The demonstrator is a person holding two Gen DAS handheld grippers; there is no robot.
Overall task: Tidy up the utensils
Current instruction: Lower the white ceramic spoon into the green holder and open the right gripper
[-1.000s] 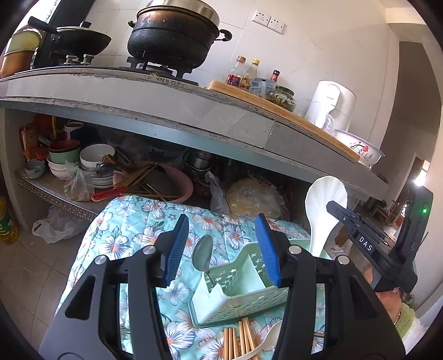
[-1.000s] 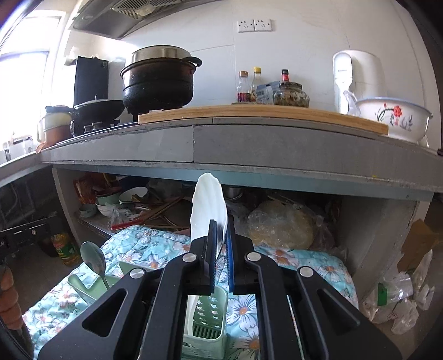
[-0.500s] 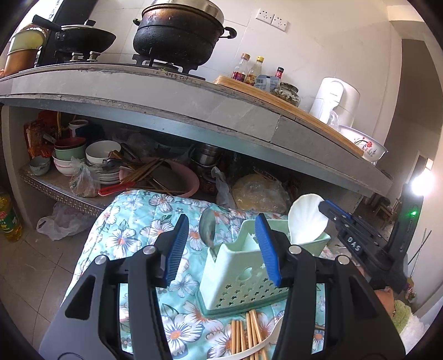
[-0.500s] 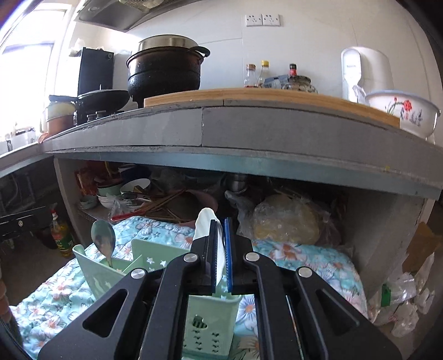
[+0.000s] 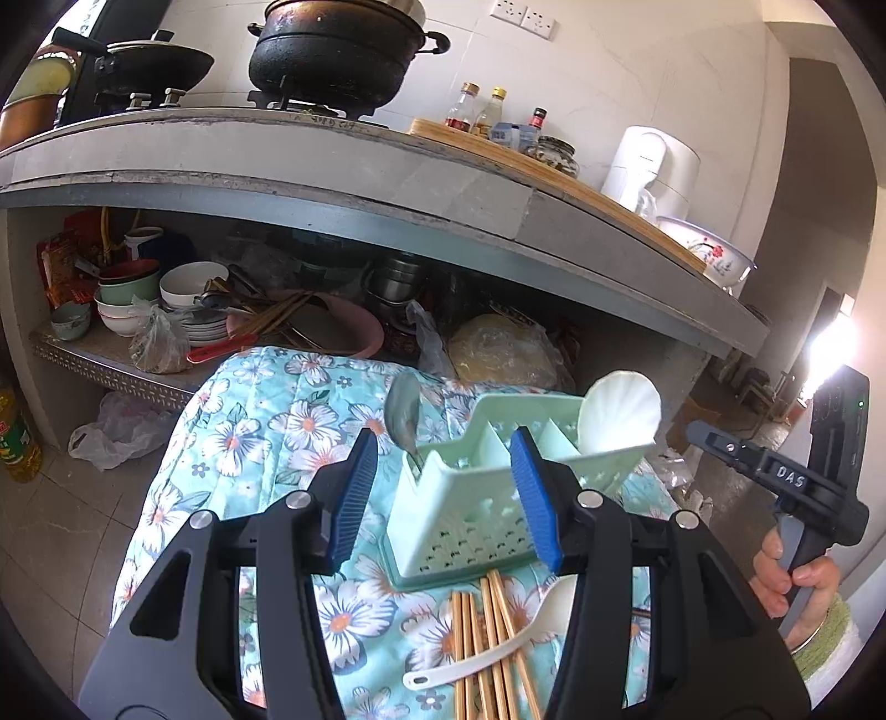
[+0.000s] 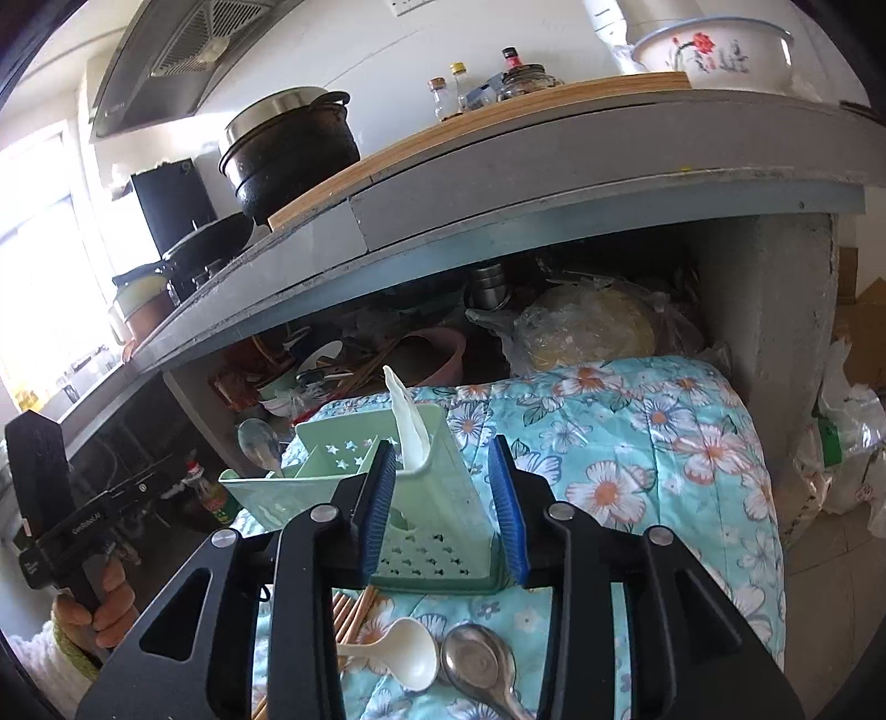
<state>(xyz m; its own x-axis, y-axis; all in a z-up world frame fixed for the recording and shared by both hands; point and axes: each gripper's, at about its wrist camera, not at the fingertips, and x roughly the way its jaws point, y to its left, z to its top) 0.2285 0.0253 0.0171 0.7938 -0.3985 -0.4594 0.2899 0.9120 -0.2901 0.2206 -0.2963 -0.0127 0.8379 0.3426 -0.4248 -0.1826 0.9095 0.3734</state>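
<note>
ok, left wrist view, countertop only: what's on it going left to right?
Wok → big black pot → sauce bottles → glass jar → white kettle → flowered bowl.

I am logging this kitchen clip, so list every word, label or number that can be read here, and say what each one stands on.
"DAS": white letters on the black right gripper, seen from the left wrist.
"GenRobot.AI", small and only roughly legible: on the black left gripper, seen from the right wrist.
Labels on the glass condiment bottles on the counter: too small to read.
Label on the yellow oil bottle on the floor: blurred, unreadable.
</note>
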